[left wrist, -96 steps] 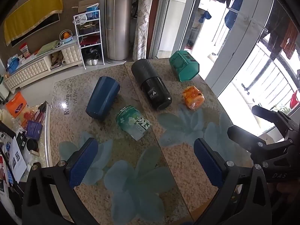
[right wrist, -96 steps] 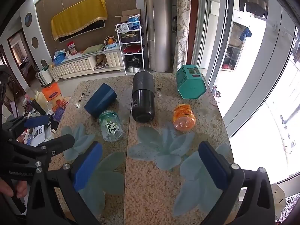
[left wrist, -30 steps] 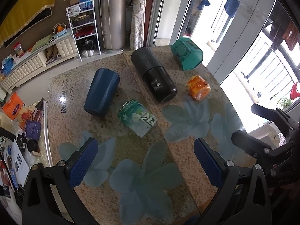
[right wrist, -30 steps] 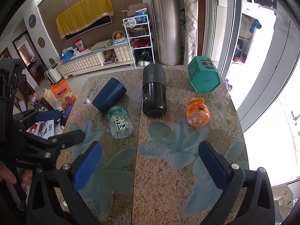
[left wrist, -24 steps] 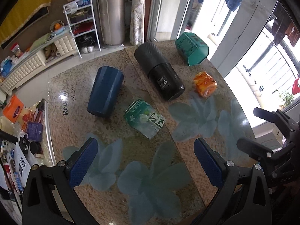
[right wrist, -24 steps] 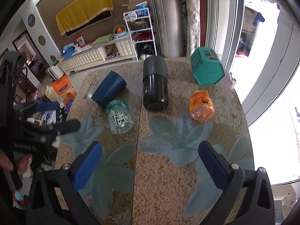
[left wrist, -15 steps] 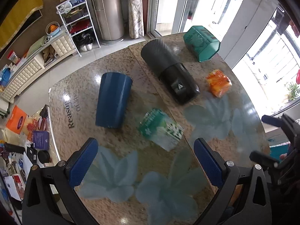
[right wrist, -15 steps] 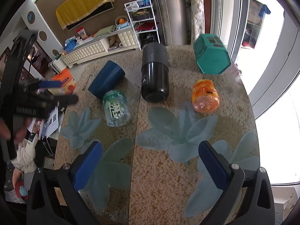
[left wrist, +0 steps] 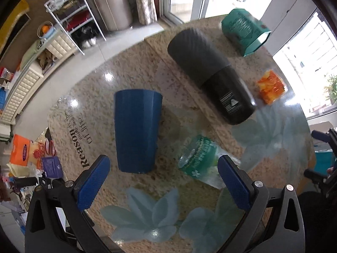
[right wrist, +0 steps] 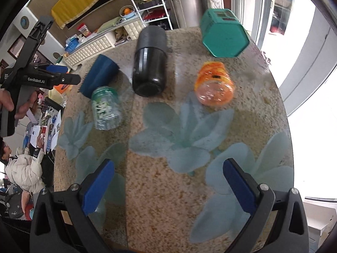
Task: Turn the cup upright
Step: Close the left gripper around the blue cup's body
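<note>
Left wrist view: blue cup (left wrist: pixel 137 130) lies sideways, narrow base toward the left gripper (left wrist: pixel 163 183); fingers (left wrist: pixel 93 181) apart.

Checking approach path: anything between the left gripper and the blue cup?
No. In the left wrist view only bare table lies between the open left gripper and the blue cup; the green jar lies beside it.

Daylight pours in through blown-out windows (right wrist: pixel 305 42); glare spots glint on the glossy desk (left wrist: pixel 109 78). Far items smear with motion blur, and fisheye bends every edge.
</note>
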Motion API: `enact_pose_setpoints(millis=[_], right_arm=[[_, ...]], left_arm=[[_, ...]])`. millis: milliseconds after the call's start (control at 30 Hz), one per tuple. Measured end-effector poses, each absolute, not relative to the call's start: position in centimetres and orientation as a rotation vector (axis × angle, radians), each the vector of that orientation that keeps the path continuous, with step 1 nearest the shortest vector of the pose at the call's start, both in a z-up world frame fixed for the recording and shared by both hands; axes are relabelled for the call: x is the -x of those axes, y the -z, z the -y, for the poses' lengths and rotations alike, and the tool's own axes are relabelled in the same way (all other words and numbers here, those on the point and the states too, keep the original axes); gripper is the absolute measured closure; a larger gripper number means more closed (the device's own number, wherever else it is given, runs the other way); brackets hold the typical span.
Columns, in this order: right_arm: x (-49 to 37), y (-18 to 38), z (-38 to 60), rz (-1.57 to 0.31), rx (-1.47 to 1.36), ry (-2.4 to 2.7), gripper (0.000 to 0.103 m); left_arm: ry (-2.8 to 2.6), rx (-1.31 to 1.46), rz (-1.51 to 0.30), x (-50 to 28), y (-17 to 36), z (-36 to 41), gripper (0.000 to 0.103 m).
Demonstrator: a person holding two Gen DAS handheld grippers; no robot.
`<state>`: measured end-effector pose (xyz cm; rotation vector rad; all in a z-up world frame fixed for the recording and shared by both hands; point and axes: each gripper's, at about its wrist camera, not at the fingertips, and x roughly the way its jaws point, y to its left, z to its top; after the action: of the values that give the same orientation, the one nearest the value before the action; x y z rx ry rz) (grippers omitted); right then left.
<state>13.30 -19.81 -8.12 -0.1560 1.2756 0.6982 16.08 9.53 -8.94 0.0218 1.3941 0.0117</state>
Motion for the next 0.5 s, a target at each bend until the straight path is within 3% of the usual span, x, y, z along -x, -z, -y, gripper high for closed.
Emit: enact_pose_setpoints(millis=[500], right_arm=[[-15.3,9.6,21.5,-1.342,0.183,-0.686,0.000]], left_arm=[[-0.061,-0.053,-1.533,-20.1,16.0,-13.7,0.000]])
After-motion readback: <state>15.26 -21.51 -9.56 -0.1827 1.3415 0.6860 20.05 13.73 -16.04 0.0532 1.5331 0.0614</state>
